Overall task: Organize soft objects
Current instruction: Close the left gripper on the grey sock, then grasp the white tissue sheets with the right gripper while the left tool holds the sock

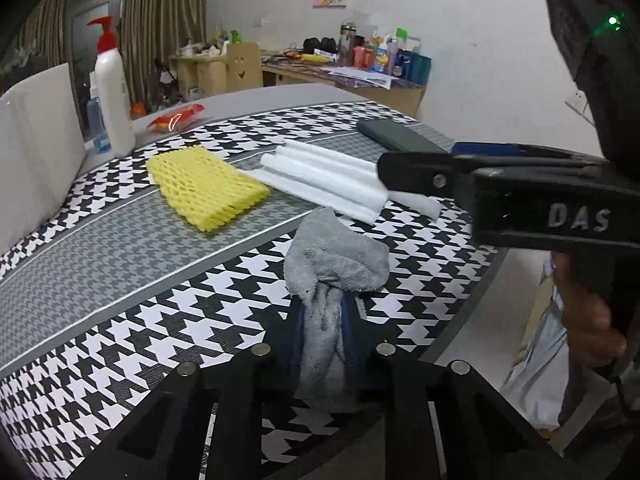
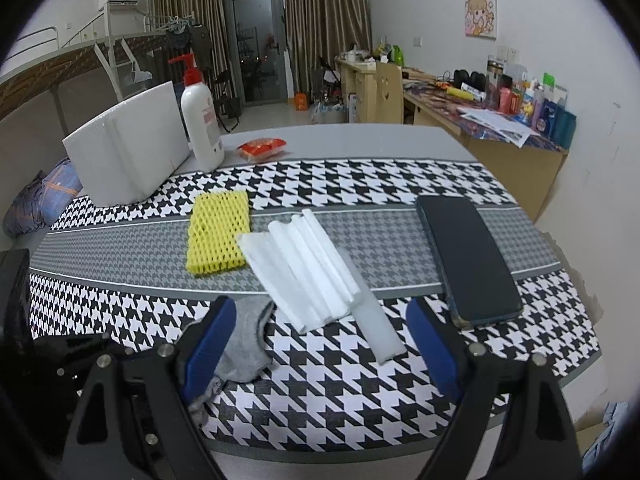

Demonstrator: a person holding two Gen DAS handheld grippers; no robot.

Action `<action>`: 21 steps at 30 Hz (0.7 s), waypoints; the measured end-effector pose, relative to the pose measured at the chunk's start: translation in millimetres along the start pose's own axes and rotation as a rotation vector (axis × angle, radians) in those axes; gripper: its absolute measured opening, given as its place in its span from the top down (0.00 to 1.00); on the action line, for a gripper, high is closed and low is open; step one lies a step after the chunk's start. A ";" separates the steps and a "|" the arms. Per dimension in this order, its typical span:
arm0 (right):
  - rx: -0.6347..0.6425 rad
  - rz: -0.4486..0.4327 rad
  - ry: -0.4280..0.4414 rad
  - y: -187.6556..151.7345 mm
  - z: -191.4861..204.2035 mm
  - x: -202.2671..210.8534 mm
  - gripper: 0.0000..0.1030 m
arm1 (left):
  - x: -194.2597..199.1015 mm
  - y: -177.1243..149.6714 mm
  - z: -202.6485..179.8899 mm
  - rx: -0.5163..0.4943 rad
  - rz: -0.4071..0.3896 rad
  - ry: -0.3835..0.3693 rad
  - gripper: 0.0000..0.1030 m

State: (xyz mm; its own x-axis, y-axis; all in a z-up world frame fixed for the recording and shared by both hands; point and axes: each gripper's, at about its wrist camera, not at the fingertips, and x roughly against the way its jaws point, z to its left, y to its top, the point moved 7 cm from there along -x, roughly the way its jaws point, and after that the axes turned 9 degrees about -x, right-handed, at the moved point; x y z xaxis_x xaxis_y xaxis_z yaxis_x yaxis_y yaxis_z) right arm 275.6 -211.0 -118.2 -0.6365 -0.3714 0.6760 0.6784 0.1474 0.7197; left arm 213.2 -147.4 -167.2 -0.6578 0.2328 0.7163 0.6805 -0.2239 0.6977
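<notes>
Left gripper (image 1: 322, 340) clamped on one fluffy grey cloth (image 1: 336, 256), lower centre. Right gripper (image 2: 320, 344) wide, empty. Mid-frame: one yellow foam net (image 2: 218, 232), one ribbed white foam sheet (image 2: 308, 268).

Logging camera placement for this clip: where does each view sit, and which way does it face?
Left wrist: on the left gripper, looking down its jaws, shut on the grey fleece cloth; the right gripper and a hand show at right.
Right wrist: on the right gripper, jaws open above the white ribbed foam sheet; the left gripper shows at left.
Shared: cloth, foam sheet, yellow foam net sleeve, houndstooth table mat.
</notes>
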 end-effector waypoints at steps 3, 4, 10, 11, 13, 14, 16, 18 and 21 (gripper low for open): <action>0.024 -0.001 -0.004 0.2 3.3 -3.3 0.13 | 3.2 1.0 4.4 0.016 -0.010 -0.013 0.82; 0.031 -0.004 -0.002 1.1 4.9 -3.9 0.13 | 5.5 1.7 6.9 0.022 -0.018 -0.016 0.82; 0.057 -0.005 0.025 6.8 16.6 -11.2 0.14 | 20.5 4.7 25.2 0.061 -0.056 0.011 0.82; 0.068 0.000 0.031 6.9 19.8 -14.2 0.16 | 22.2 4.8 28.2 0.067 -0.060 0.013 0.82; 0.080 0.010 0.034 6.2 23.0 -18.8 0.18 | 24.8 3.9 34.4 0.079 -0.063 0.022 0.82; 0.085 0.020 0.033 5.6 24.5 -22.9 0.20 | 25.9 3.5 37.4 0.086 -0.065 0.027 0.82; 0.085 0.043 0.041 3.8 26.6 -29.2 0.26 | 28.2 2.8 42.5 0.094 -0.068 0.034 0.82; 0.091 0.064 0.048 1.8 28.9 -35.0 0.28 | 29.5 2.0 48.4 0.103 -0.069 0.048 0.82; 0.108 0.083 0.043 -0.5 31.7 -42.9 0.30 | 29.6 0.4 56.0 0.118 -0.066 0.067 0.82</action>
State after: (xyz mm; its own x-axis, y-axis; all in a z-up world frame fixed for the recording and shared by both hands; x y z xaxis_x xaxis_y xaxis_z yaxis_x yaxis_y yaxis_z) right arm 290.9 -166.1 -142.5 -0.5618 -0.3923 0.7283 0.6832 0.2764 0.6759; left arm 212.0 -87.6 -146.3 -0.7200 0.1785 0.6706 0.6654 -0.0967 0.7402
